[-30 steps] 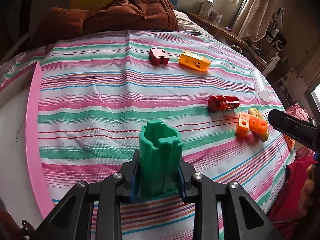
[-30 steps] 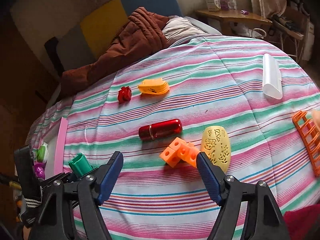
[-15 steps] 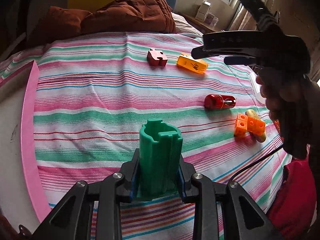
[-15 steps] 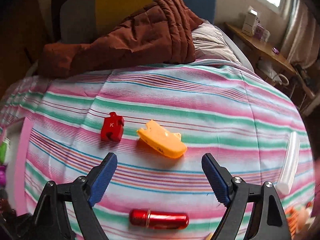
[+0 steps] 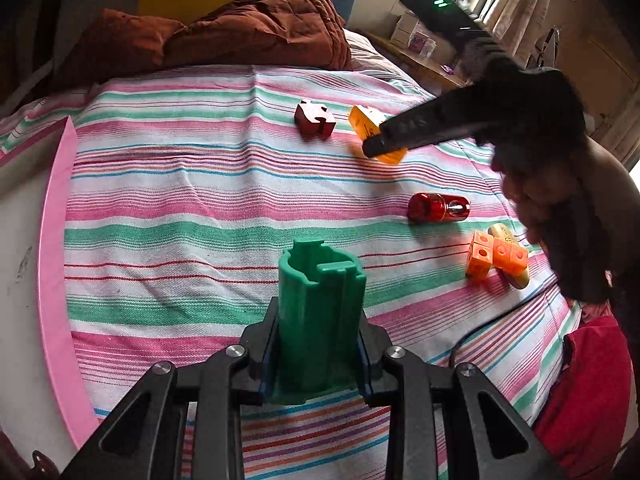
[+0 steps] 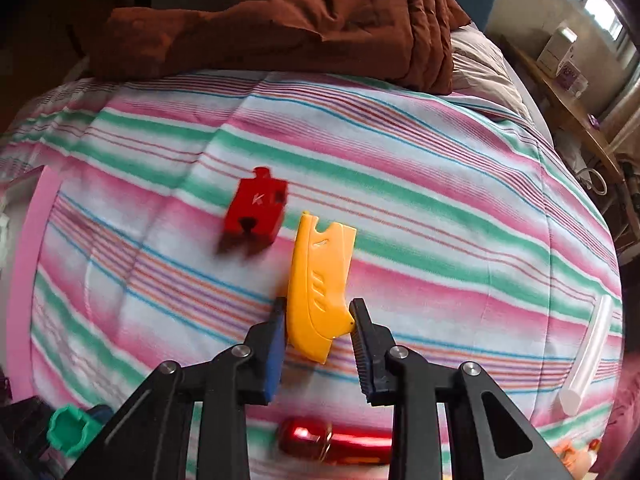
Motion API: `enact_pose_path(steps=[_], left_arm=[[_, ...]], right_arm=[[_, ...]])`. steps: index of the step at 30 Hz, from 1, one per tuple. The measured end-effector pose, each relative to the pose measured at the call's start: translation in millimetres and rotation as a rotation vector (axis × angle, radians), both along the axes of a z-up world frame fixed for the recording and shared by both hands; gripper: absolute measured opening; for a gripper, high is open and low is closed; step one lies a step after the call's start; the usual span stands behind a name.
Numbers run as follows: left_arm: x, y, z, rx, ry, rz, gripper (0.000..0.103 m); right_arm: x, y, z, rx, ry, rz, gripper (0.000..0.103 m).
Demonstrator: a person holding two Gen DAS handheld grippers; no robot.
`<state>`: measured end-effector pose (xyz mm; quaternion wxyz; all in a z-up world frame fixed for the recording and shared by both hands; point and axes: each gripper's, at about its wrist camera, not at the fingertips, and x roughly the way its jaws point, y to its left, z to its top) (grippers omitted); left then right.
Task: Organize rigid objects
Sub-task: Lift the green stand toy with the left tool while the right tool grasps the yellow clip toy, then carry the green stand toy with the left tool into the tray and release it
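Note:
My left gripper (image 5: 320, 344) is shut on an upright green notched cylinder (image 5: 320, 312) low over the striped bedspread. The same green cylinder (image 6: 70, 436) shows at the lower left of the right wrist view. My right gripper (image 6: 318, 320) points steeply down, and its jaws are closing on a yellow curved plastic piece (image 6: 320, 272) with both pads against its sides. In the left wrist view one right finger (image 5: 400, 136) covers part of that yellow piece (image 5: 362, 122). A red puzzle block (image 6: 256, 212) lies just left of it.
A red capsule (image 5: 438, 207), joined orange cubes (image 5: 496, 256) and a beige oval (image 5: 516, 276) lie at the right. A white tube (image 6: 592, 352) rests near the bed's right edge. A pink-rimmed tray (image 5: 52, 240) borders the left; a brown quilt (image 5: 248, 28) lies behind.
The right gripper swung from the orange cubes over to the yellow piece, rolled, came down and closed its wide jaws around it. The left gripper stayed still with the green cylinder.

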<state>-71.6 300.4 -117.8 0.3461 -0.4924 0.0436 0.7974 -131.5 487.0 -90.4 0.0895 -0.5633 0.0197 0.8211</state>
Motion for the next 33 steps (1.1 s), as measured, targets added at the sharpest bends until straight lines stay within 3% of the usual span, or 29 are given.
enact_pose_path(steps=[6,10,19,26,33], left_arm=[[0.7,0.0,2.8,-0.01,-0.011,0.01,0.03],[12.4,-11.2,16.1,-0.011,0.017,0.008,0.03],[56.7,-53.6,53.4,0.006,0.089,0.001,0.03],[73.7,-77.1,77.0,0.015,0.142,0.016,0.03],[80.0,-96.3,87.8,0.022,0.175,0.051,0.03]], right_arm=[[58.0,-41.7,31.5,-0.072,0.109,0.041,0.031],[86.4,-66.3,37.8,-0.036,0.137,0.061,0.031],[124.6,-97.4,14.8,-0.024,0.142,0.059,0.031],[129.1,-117.8,-16.7,0.024,0.118,0.105,0.031],[125.9,-127.9,-18.1,0.075,0.134,0.138,0.031]])
